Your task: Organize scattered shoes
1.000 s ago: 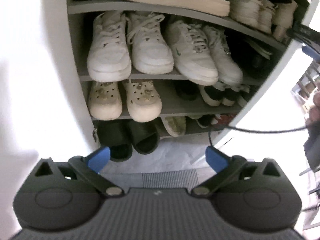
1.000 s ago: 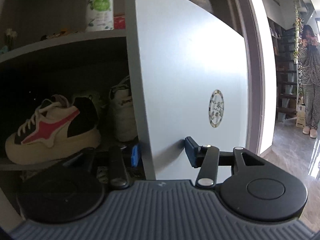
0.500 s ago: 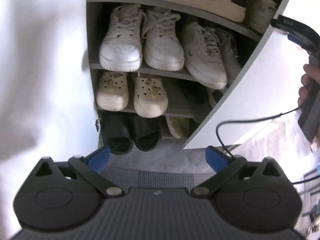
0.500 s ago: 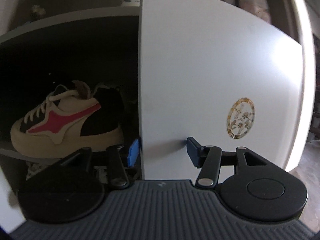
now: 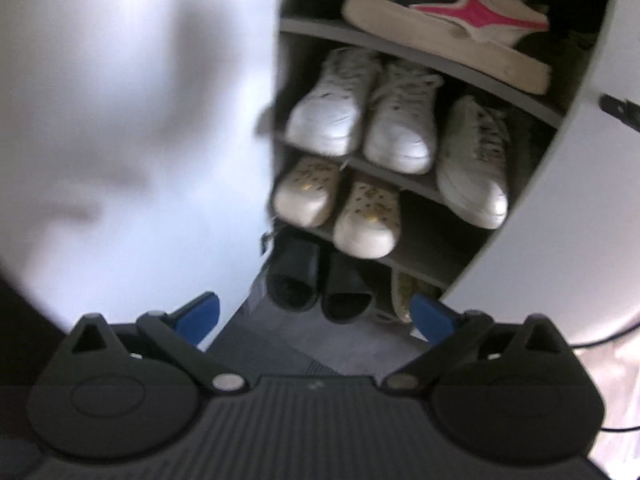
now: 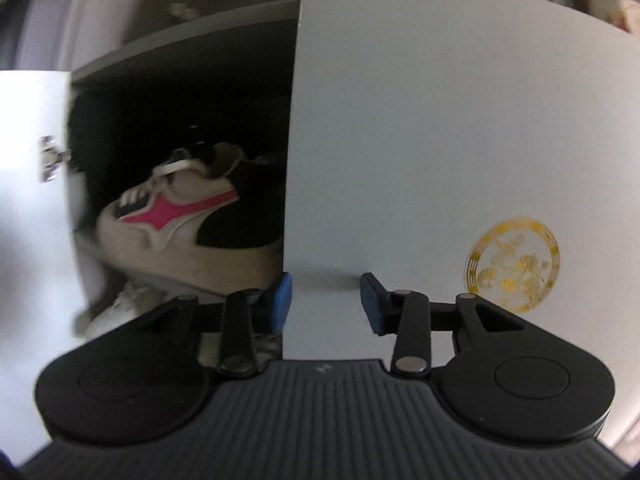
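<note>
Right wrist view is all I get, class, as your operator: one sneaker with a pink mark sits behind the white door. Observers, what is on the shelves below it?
Observer: On the shelf just below stand white sneakers, toes outward.
Operator: And lower down?
Observer: Cream clogs with gold studs come next, then black slides at the bottom.
Operator: Is the left gripper carrying a shoe?
Observer: No. The left gripper is open, with nothing between its fingers.
</note>
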Action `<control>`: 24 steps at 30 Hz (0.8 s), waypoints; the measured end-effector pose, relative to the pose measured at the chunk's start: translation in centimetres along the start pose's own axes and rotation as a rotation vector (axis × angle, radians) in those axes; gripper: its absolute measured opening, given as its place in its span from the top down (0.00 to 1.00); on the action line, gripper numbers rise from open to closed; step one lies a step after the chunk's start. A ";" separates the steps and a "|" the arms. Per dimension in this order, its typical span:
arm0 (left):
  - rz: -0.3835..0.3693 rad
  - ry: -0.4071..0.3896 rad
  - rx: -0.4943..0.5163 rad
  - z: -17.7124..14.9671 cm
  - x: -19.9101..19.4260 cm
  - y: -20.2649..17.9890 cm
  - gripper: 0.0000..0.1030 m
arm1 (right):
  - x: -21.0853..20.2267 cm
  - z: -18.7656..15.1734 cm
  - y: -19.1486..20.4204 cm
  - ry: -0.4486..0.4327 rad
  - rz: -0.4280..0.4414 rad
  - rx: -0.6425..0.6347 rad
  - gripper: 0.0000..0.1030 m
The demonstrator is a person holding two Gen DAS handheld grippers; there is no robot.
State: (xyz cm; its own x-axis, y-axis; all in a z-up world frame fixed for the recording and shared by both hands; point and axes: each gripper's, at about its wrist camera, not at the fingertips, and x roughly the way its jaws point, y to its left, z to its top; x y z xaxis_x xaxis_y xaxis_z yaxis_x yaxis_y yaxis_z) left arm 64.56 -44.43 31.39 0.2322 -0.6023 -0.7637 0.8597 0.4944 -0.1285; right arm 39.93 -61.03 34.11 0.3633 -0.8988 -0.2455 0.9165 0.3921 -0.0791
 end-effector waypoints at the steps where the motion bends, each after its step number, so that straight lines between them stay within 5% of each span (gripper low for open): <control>1: 0.015 -0.006 -0.041 -0.8 -0.8 0.0 0.00 | -0.1 0.0 -0.5 0.000 0.028 -0.016 0.65; 12: 0.222 -0.104 -0.253 -11.6 -11.6 -0.2 0.00 | -2.1 -0.4 -3.6 -0.037 0.223 0.006 0.65; 24: 0.410 -0.147 -0.415 -25.6 -25.0 -6.0 0.00 | -18.9 -3.7 -7.5 0.078 0.578 -0.058 0.65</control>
State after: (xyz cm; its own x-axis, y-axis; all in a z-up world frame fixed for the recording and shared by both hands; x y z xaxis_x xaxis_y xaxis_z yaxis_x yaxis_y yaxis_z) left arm 41.93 -16.29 35.04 0.5931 -0.3762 -0.7118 0.4438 0.8904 -0.1008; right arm 25.52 -46.26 35.74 0.7861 -0.5194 -0.3351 0.5616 0.8266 0.0364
